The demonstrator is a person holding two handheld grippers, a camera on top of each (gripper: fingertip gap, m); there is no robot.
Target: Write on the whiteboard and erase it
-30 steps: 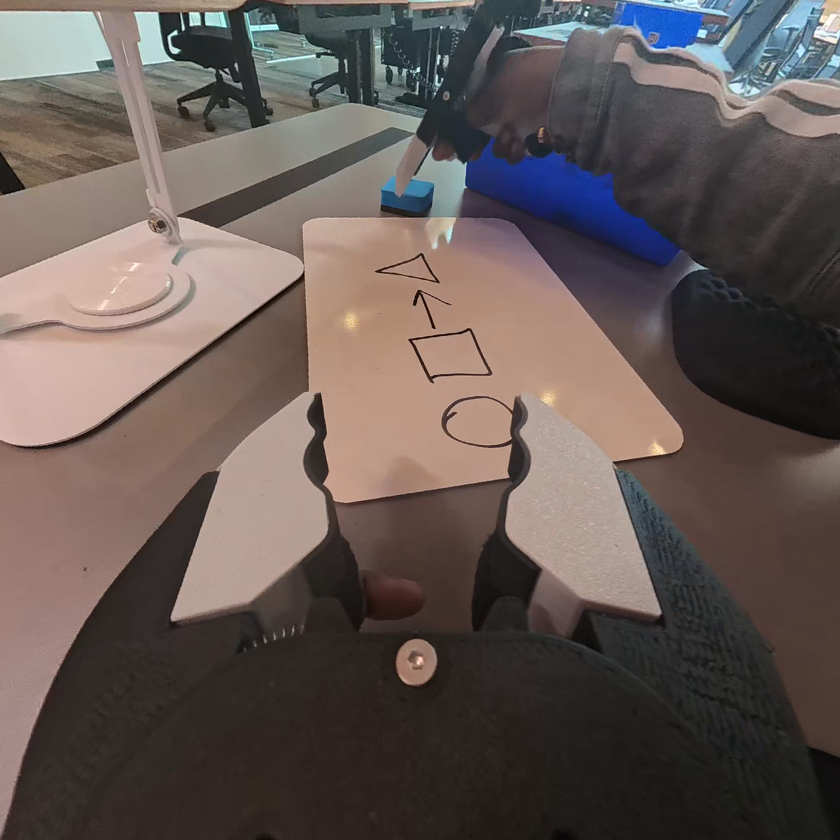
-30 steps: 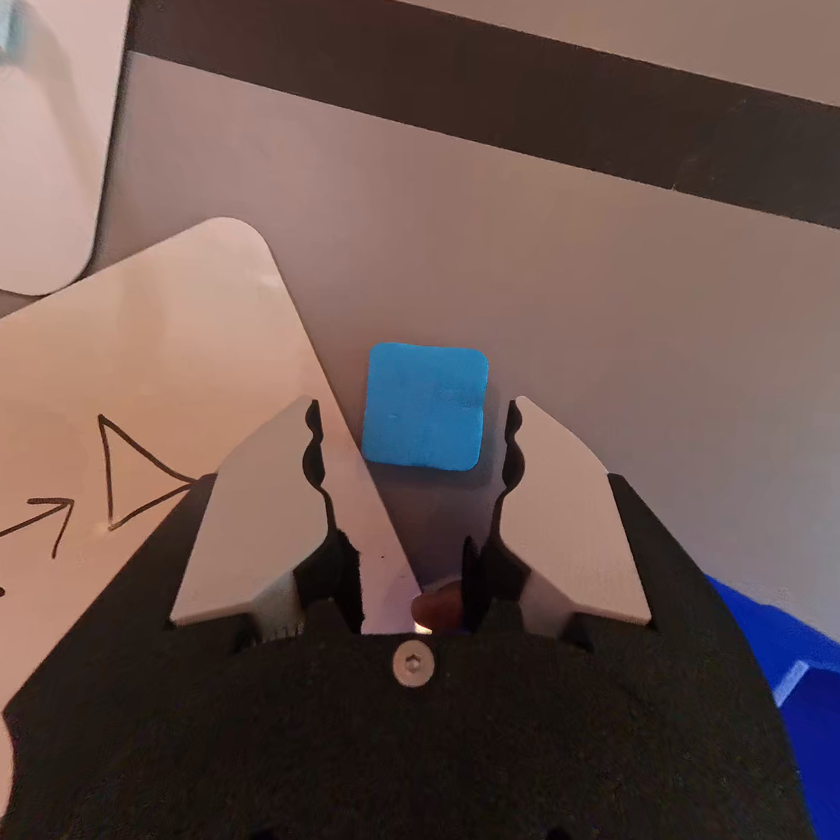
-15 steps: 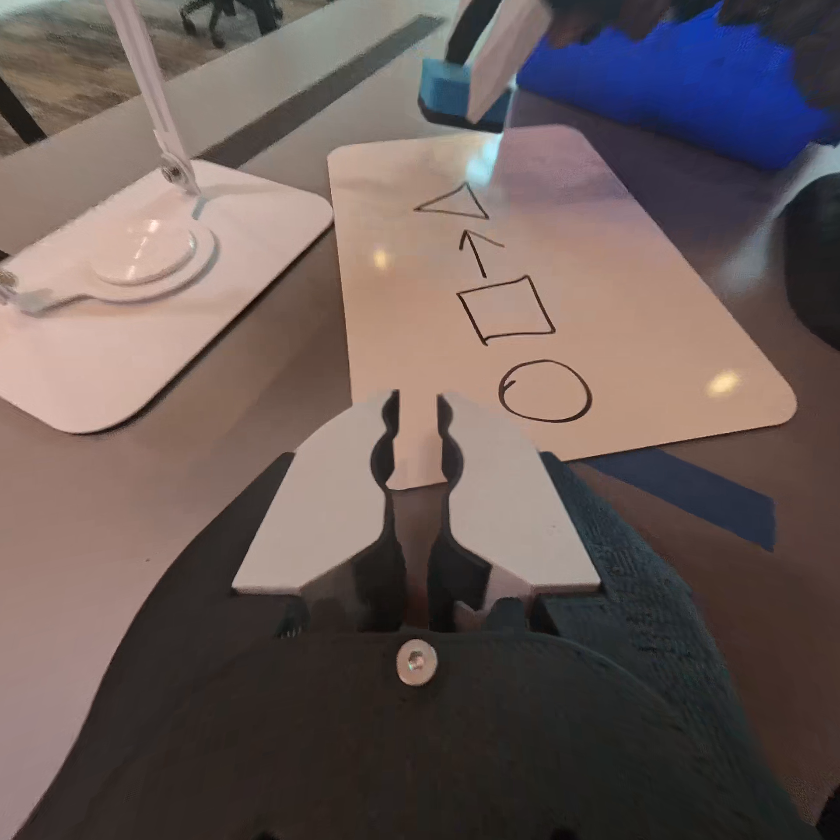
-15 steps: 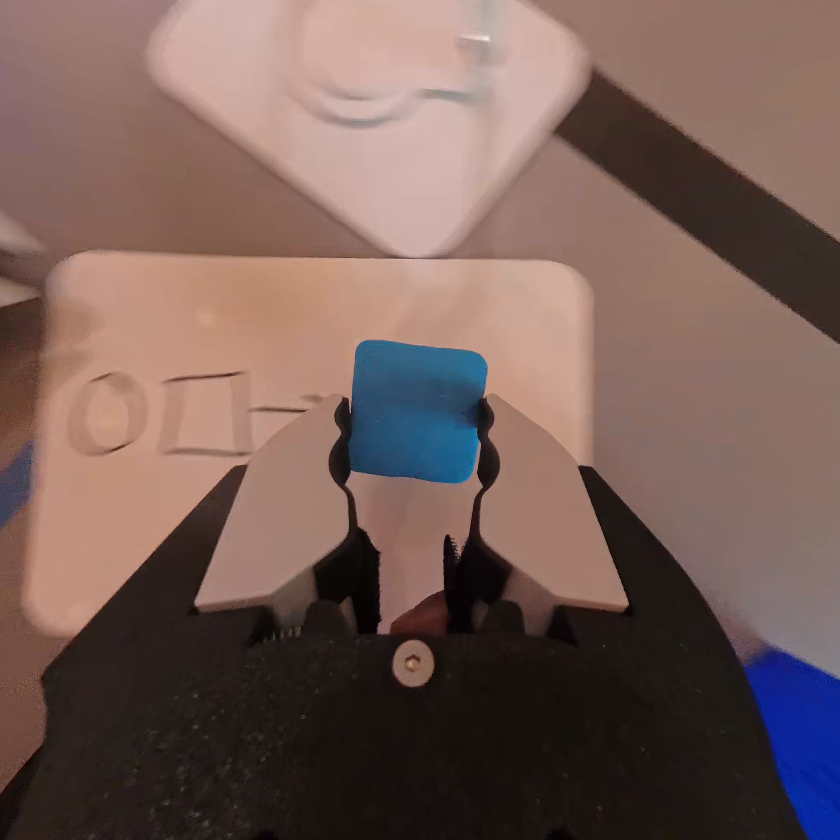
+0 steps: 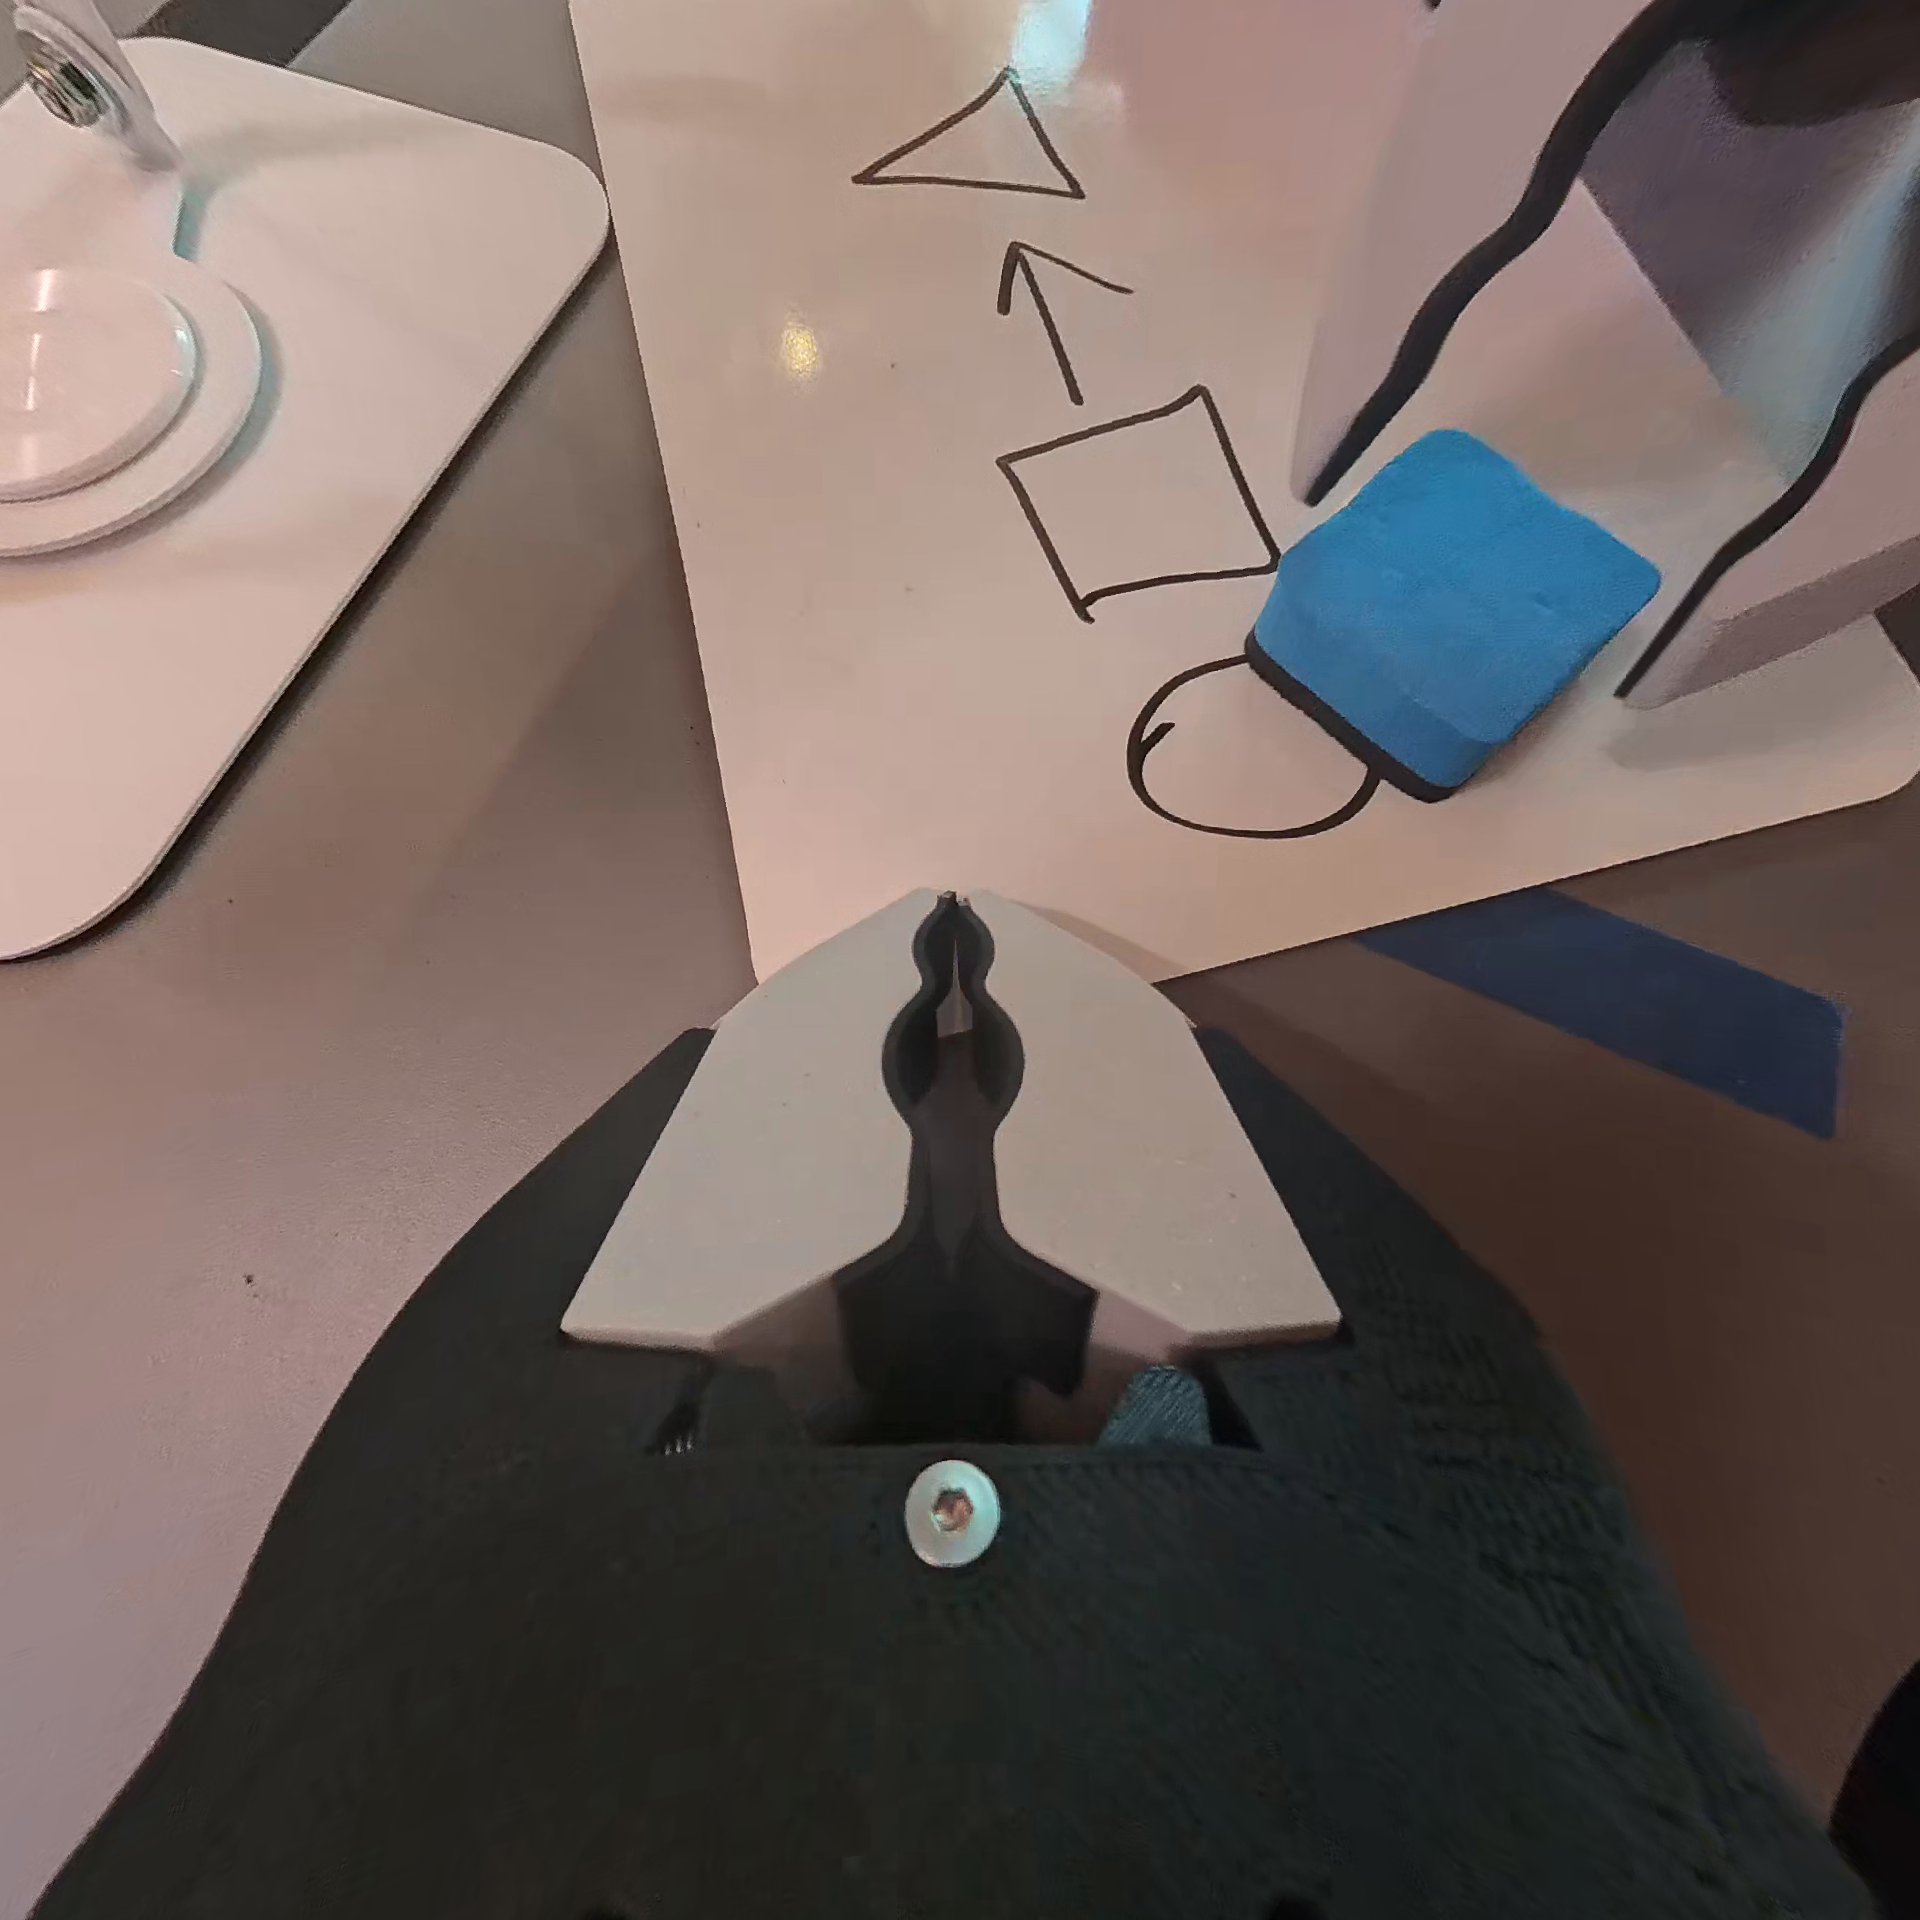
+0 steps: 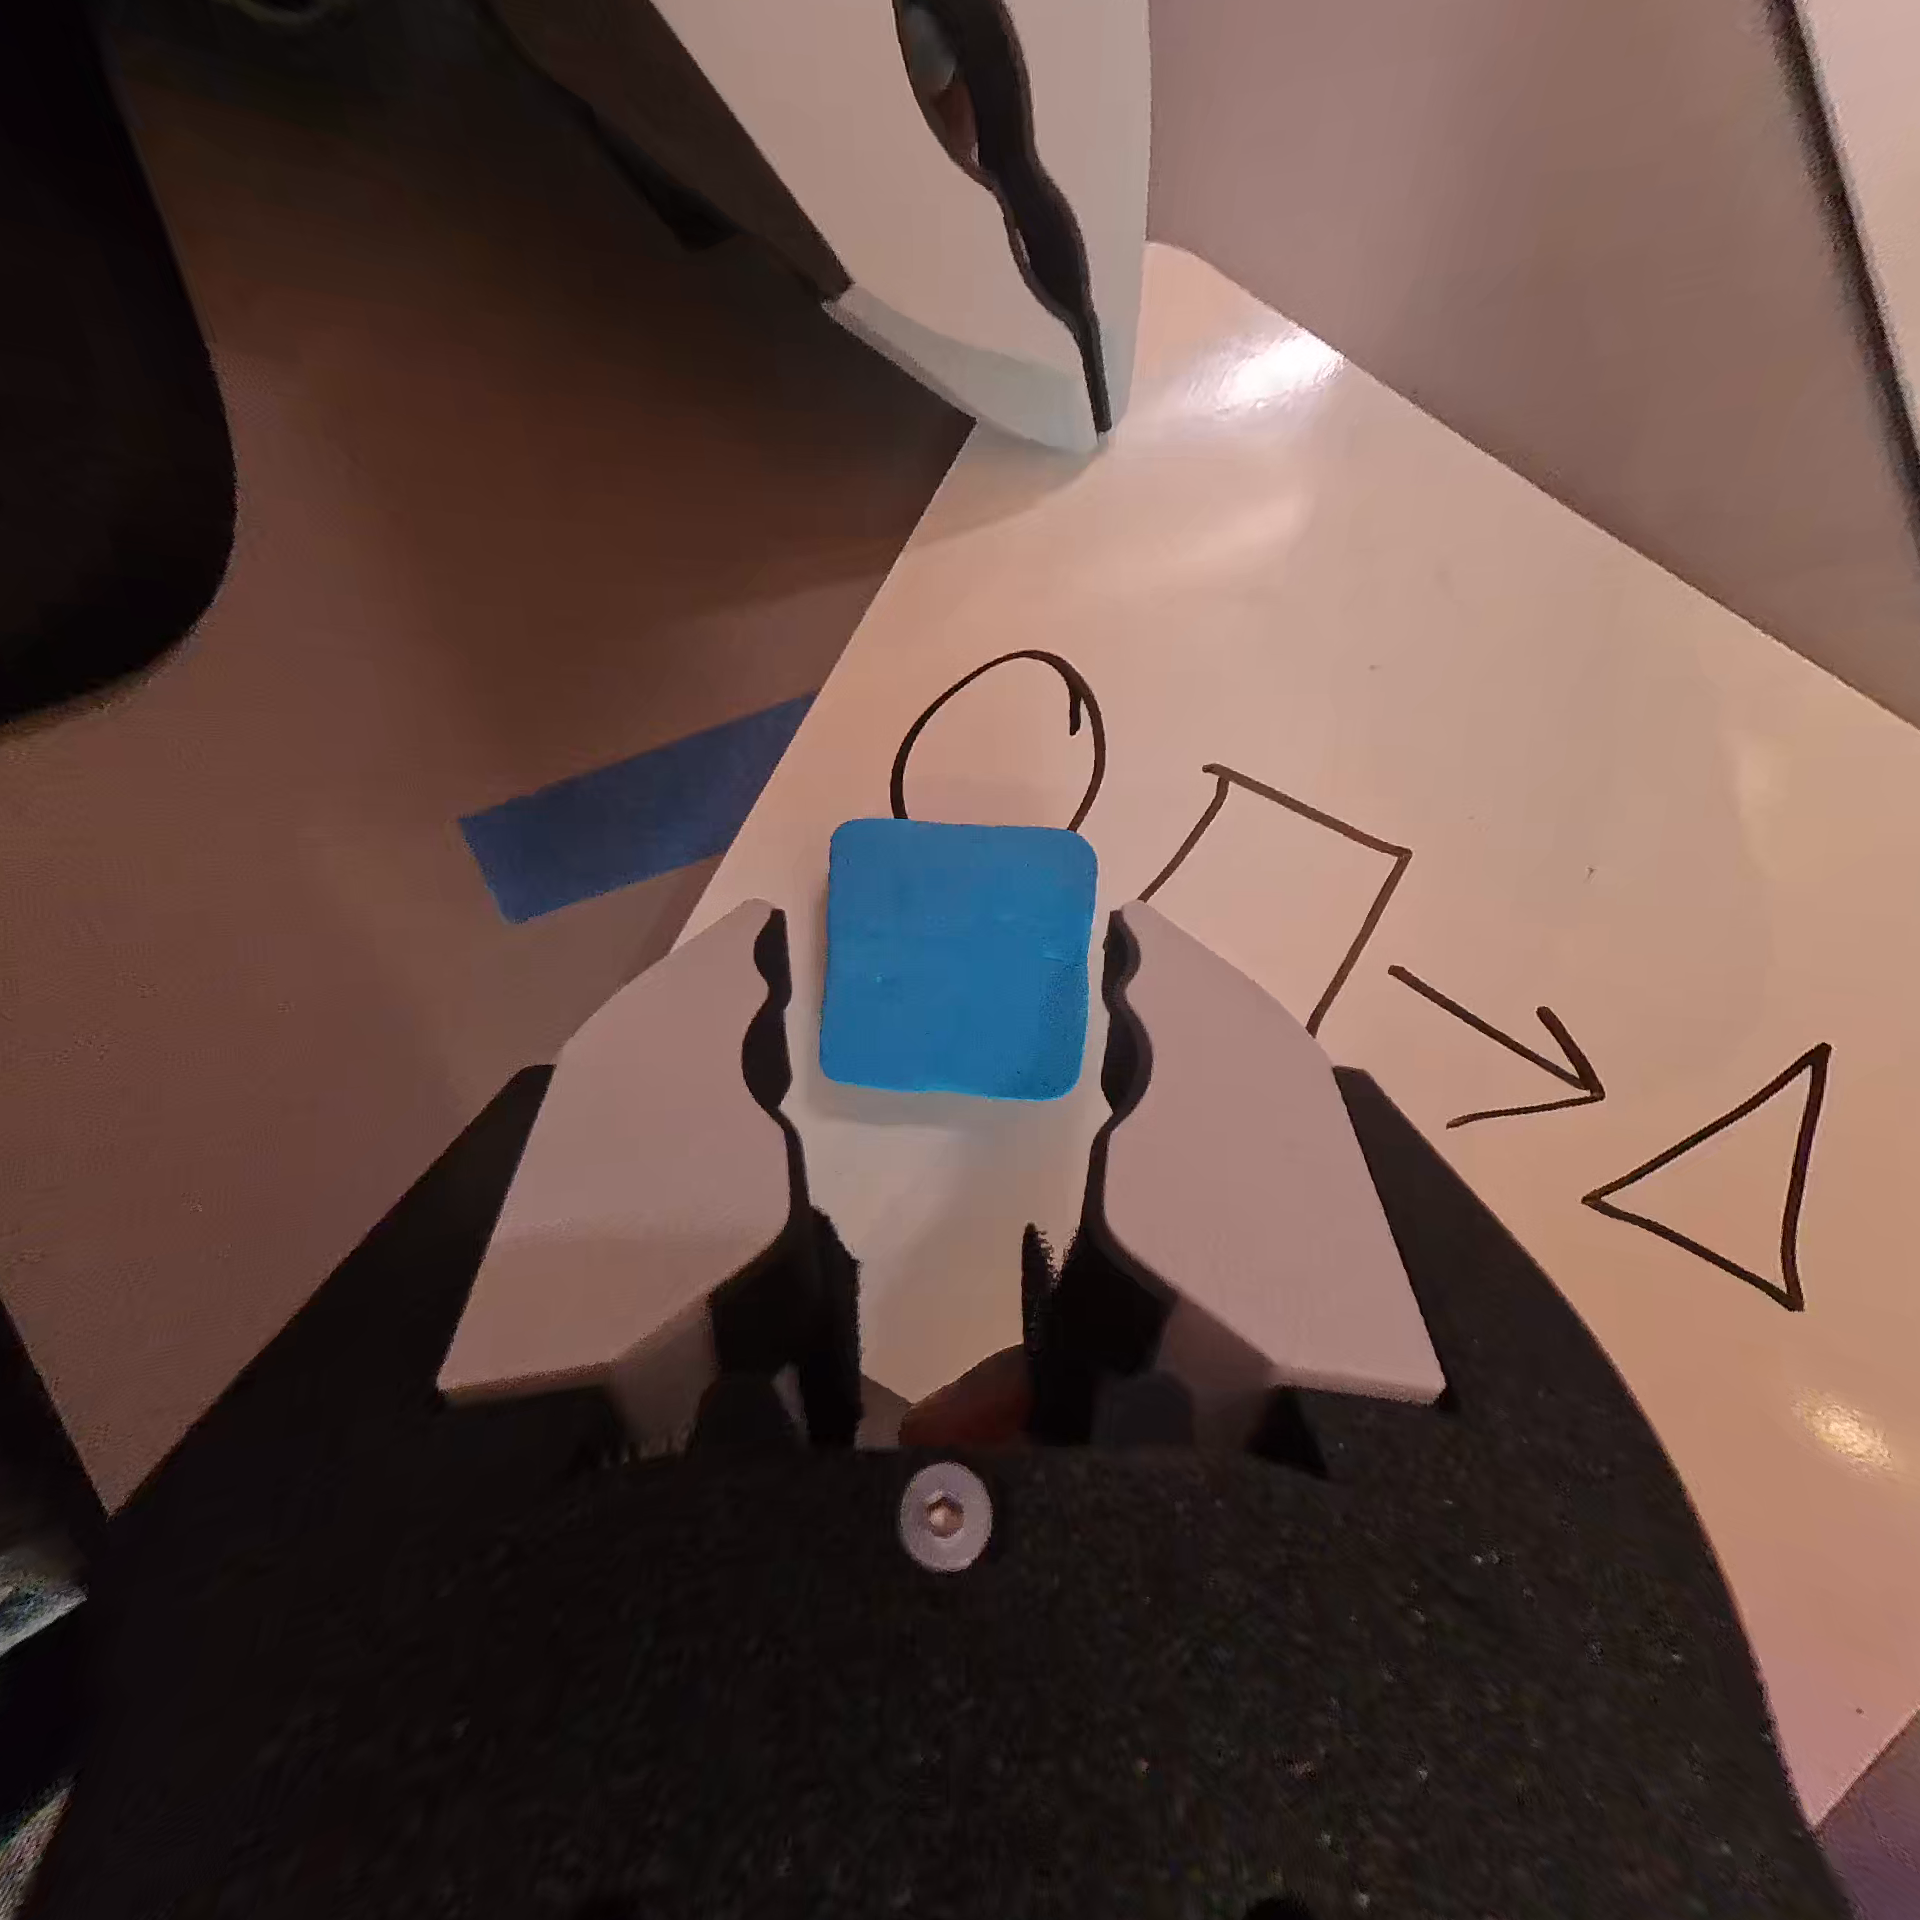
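While the right tool (image 6: 940, 925) pinches the blue eraser (image 6: 958, 958) between its white fingers (image 6: 665, 1122), the eraser sits flat on the whiteboard (image 6: 1351, 623), at the centre of the right wrist view. Its far edge covers part of the drawn circle (image 6: 997, 727), which shows just above it. To the right of the circle run a square (image 6: 1288, 883), an arrow (image 6: 1507, 1049) and a triangle (image 6: 1725, 1195), all in black marker.

In the left wrist view the eraser (image 5: 1455, 613) lies at centre right, over the upper right part of the circle (image 5: 1236, 758) and touching the square's (image 5: 1132, 509) lower right corner.

The left tool (image 5: 951, 899) has its fingers pressed together, the tips resting at the whiteboard's (image 5: 831, 520) near edge, lower centre of its own view. In the right wrist view it (image 6: 1096, 421) shows at top centre.

A strip of blue tape (image 5: 1621, 1008) lies on the brown tabletop (image 5: 364, 1039) beside the board's near edge. A white lamp base (image 5: 312, 416) sits at upper left of the left wrist view.
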